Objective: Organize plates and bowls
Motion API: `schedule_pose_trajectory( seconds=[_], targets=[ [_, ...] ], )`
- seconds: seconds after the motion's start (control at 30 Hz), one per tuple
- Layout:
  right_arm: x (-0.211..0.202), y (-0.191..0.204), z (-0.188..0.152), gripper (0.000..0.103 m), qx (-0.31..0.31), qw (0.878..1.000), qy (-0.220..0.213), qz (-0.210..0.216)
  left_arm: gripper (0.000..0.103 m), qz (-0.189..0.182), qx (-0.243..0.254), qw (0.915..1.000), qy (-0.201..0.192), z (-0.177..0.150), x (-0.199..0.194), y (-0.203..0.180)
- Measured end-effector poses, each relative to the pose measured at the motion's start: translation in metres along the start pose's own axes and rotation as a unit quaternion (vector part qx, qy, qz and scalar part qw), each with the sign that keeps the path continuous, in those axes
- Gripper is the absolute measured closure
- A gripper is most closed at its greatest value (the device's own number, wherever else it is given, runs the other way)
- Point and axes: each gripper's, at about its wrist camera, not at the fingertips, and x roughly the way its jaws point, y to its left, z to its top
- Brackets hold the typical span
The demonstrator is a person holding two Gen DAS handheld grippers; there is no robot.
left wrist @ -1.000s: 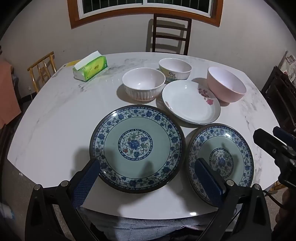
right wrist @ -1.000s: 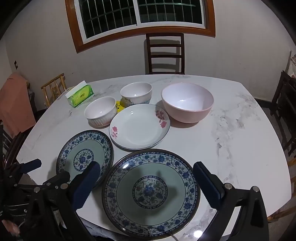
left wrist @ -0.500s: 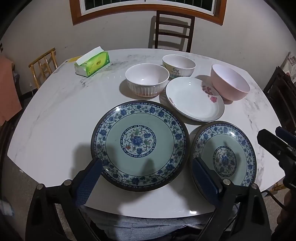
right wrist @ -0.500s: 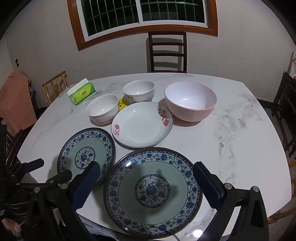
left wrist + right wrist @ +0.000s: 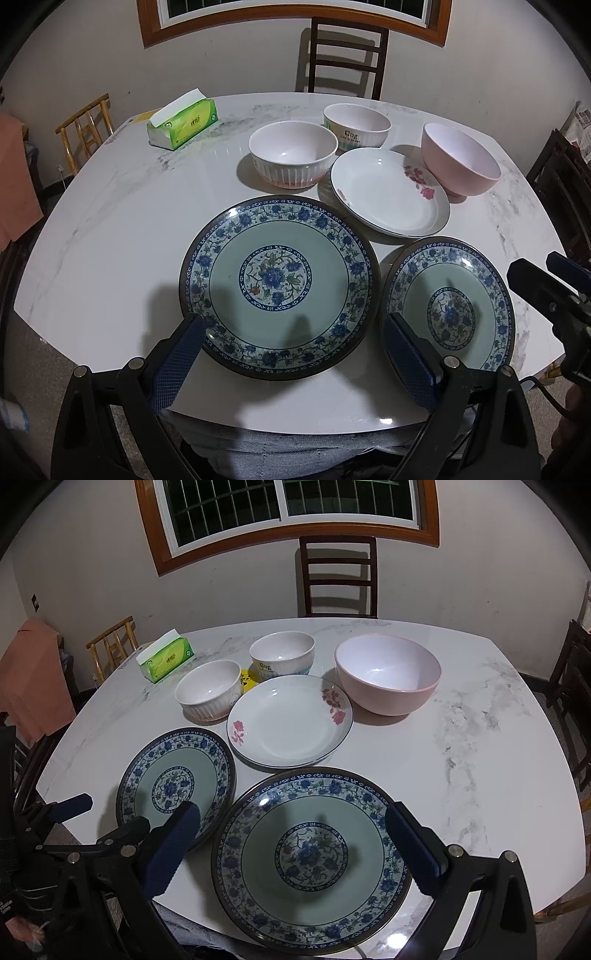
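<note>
Two blue-patterned plates lie side by side at the near edge of the marble table (image 5: pixel 110 206). My left gripper (image 5: pixel 291 325) is open, its fingers level with the near rim of the left blue plate (image 5: pixel 279 284) without touching it. My right gripper (image 5: pixel 291 810) is open above the near half of the right blue plate (image 5: pixel 312 853), holding nothing. Behind them sit a white floral plate (image 5: pixel 290 720), a ribbed white bowl (image 5: pixel 208 688), a printed white bowl (image 5: pixel 282 657) and a pink bowl (image 5: pixel 388 674). The right blue plate (image 5: pixel 448 306) and the right gripper (image 5: pixel 546 288) also show in the left wrist view.
A green tissue box (image 5: pixel 183 123) stands at the back left of the table. A dark wooden chair (image 5: pixel 338 576) is at the far side, a bamboo chair (image 5: pixel 86 125) at the left, more dark chairs (image 5: pixel 572 672) at the right. Bare marble (image 5: pixel 480 738) spreads to the right.
My left gripper has edged forward and tipped down over the left blue plate. The right gripper has shifted only slightly. Both stayed open; no dish has moved.
</note>
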Motion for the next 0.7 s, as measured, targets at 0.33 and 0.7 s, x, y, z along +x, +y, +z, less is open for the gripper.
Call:
schedule_pose_trajectory(
  seconds=[0.33, 0.7],
  targets=[
    [0.0013, 0.0015, -0.0019, 0.001, 0.001, 1.0, 0.004, 0.0, 0.009, 0.0, 0.001, 1.0, 0.004, 0.0004, 0.0017, -0.0009],
    [0.0013, 0.0026, -0.0017, 0.001, 0.002, 1.0, 0.006, 0.001, 0.009, 0.0, 0.001, 1.0, 0.005, 0.0009, 0.0016, -0.0012]
  ],
)
